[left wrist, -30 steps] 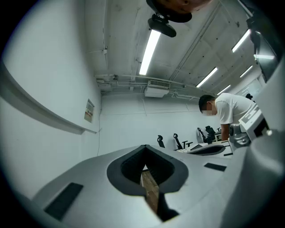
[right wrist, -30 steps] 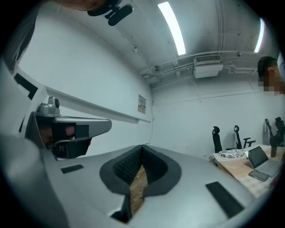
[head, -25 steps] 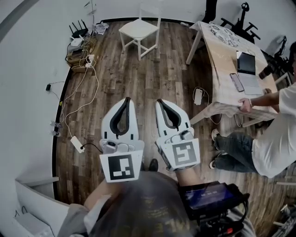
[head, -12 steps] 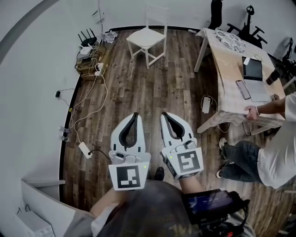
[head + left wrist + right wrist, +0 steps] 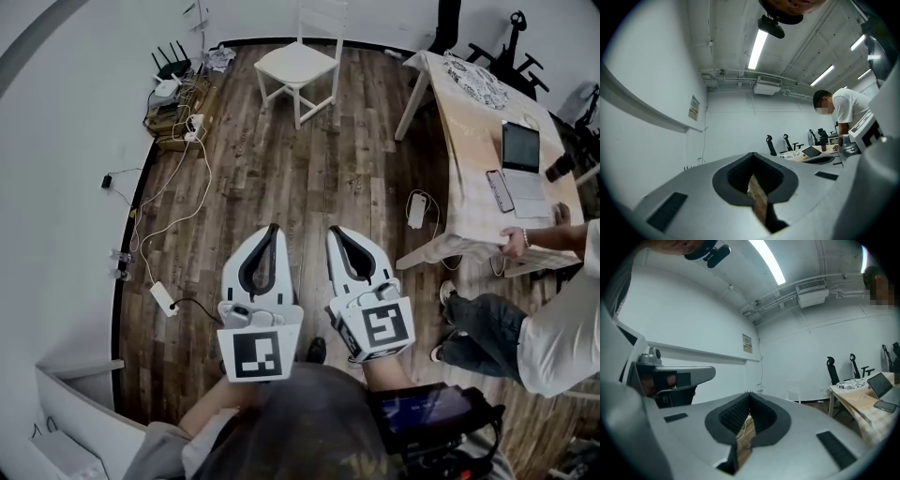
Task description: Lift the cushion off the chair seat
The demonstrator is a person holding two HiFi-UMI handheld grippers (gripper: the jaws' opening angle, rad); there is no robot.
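Head view: the white moulded-plastic left gripper sits at lower centre, jaws together and empty, over the dark wood-plank floor. The white slatted wooden chair stands at top centre, well apart. The pale flat cushion on its seat is barely distinguishable from the seat itself. The white moulded-plastic right gripper is likewise closed on nothing. The step in hand is judged to be the approach. Close in, part both jaws, grip the probably soft pad by opposite edges and raise it evenly.

The floor is dark grained wood, table pale wood, chair matt white.
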